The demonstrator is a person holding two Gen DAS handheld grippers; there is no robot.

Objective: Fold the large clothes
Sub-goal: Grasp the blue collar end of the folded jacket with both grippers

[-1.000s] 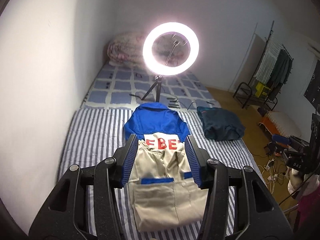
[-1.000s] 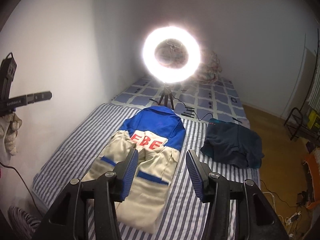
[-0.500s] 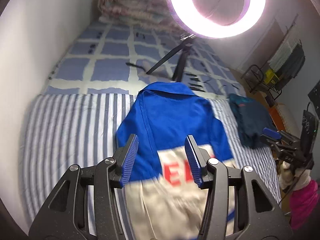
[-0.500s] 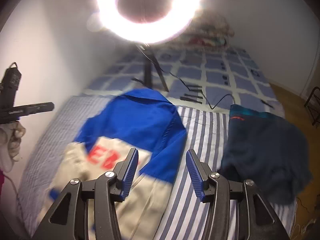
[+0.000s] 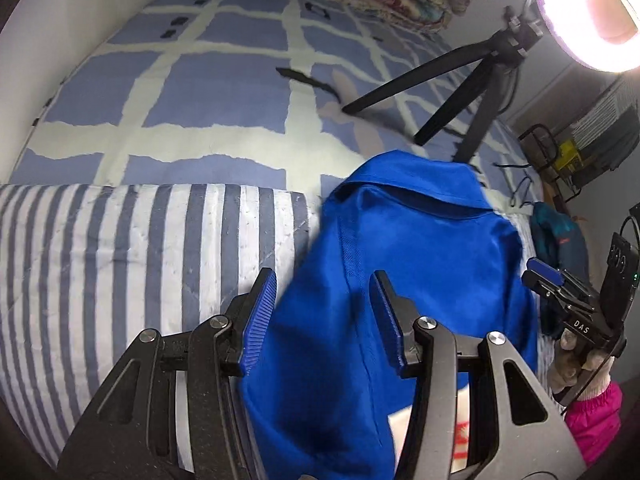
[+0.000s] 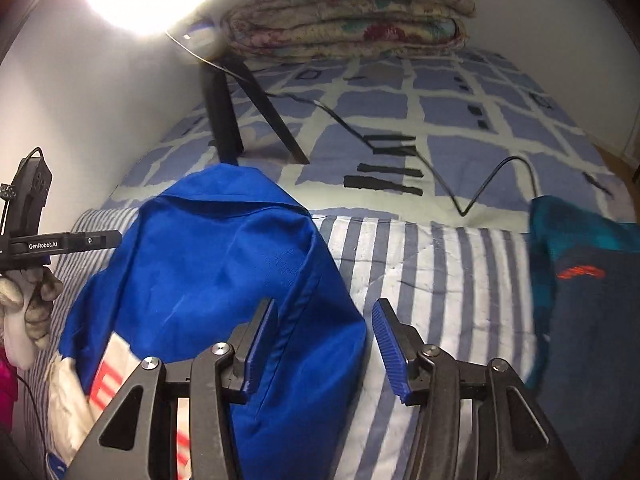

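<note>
Home bedroom: bed with striped sheet [image 5: 120,264] near, checked blue bedspread [image 6: 460,120] beyond, folded floral quilt [image 6: 344,12] far against the wall, clothes rack [image 5: 592,140] right.

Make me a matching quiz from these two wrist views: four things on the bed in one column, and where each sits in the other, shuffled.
Things:
1. blue jacket
2. dark garment
3. folded quilt
4. tripod

Places:
A. at the far end of the bed, against the wall
B. standing on the checked sheet, just past the jacket's collar
C. at the right edge of the bed
D. on the striped cover, in front of both grippers

Pairs: 1-D, 2-C, 3-A, 4-B
</note>
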